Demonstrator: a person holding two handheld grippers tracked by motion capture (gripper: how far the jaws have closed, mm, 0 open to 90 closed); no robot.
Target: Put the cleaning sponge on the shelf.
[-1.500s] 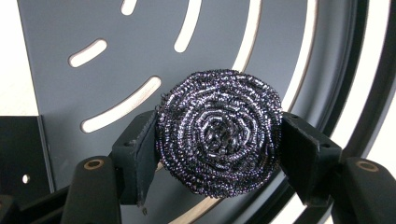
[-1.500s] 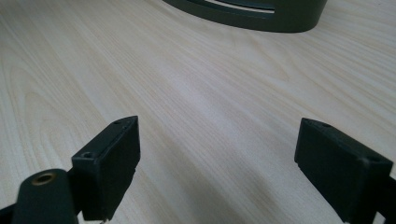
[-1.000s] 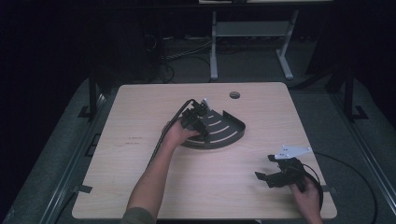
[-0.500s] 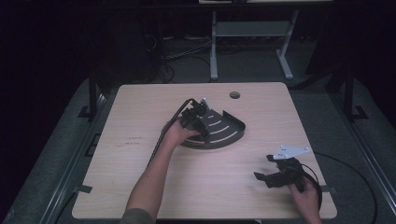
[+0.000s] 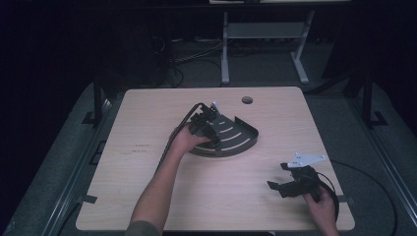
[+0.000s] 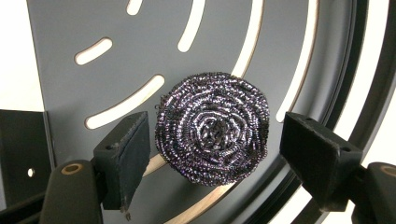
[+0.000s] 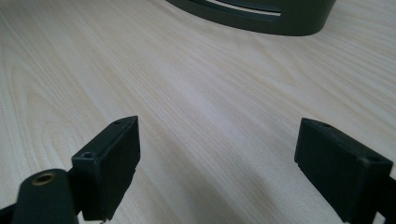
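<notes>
Steel-wool scourer [image 6: 212,128], coiled, glinting purple, round.

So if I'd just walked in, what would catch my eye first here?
Probably the shiny coiled steel scourer, lying on a dark slotted quarter-round tray near the middle of the wooden table, with the left tongs spread open on either side of it. Next, the right tongs, also open, over bare table near the front right corner.
</notes>
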